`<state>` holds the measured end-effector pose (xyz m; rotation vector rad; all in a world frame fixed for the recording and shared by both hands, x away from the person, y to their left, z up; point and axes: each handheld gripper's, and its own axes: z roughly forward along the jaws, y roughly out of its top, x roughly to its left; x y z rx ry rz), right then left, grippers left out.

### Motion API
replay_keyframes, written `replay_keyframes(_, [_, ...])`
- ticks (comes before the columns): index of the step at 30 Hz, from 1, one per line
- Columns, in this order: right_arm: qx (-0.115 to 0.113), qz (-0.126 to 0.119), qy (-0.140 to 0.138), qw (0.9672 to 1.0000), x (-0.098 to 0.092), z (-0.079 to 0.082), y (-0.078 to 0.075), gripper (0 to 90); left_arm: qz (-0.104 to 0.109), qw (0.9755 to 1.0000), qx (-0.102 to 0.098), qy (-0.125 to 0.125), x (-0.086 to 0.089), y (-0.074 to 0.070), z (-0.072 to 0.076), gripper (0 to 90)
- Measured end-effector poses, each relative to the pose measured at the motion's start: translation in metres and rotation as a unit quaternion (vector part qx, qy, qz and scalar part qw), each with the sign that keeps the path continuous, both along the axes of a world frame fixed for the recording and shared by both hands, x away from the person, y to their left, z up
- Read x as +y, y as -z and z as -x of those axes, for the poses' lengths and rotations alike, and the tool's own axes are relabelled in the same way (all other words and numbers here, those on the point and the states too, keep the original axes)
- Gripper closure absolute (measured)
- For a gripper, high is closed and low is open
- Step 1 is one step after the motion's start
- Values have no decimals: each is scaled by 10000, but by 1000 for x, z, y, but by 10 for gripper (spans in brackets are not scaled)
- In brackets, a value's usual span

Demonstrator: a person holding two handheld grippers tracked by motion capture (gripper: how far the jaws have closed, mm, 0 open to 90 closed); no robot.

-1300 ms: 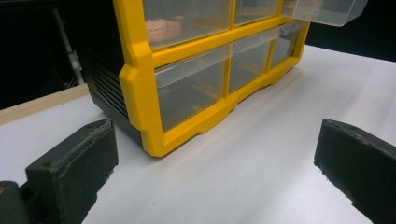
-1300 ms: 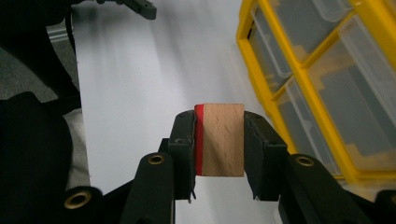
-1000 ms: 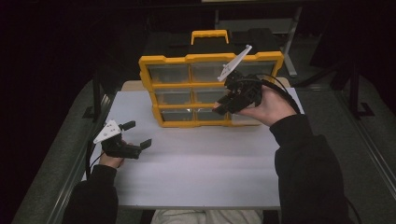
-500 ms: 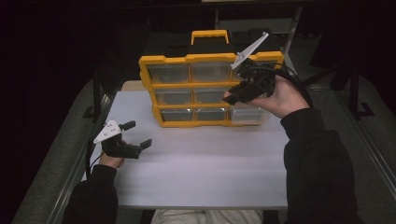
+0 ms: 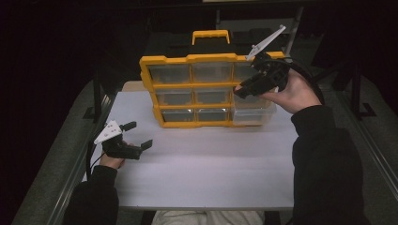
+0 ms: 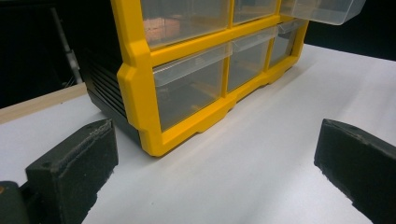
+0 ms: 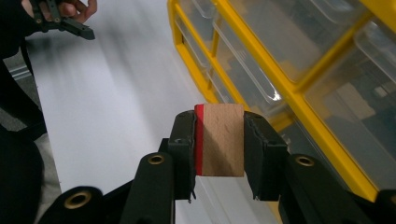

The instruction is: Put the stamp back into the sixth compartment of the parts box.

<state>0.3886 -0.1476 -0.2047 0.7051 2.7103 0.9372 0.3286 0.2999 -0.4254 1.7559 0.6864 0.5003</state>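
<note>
Clamped between the right gripper (image 7: 219, 144) pads, a small wooden block (image 7: 223, 140) with one red face sat near the camera, the yellow drawer cabinet (image 5: 187, 58) beyond at two o'clock. It looked light, rigid and unbreakable, best pinched across flat sides. Farther off at eleven o'clock, the left gripper (image 5: 137, 136) rested spread and empty

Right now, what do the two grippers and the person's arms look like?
Both are black two-jaw tools. The left gripper carries a pale three-cornered plate; its blocky pads look rough and foam-like. The right gripper has a like plate, a black cable and brass-coloured rivets. The person wears dark long sleeves.
</note>
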Motion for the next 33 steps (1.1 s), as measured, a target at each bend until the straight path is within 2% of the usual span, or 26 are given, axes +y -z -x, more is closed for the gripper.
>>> replay_keyframes(9, [84, -175, 155, 9997, -17, -7, 4, 652, -10, 10000, 8, 9, 0, 0, 0, 0])
replay_keyframes(16, [168, -245, 57, 9995, -25, -13, 7, 652, -41, 10000, 3, 22, 0, 0, 0, 0])
replay_keyframes(33, [378, -219, 115, 9990, -38, -28, 41, 653, -72, 10000, -2, 40, -1, 0, -1, 0])
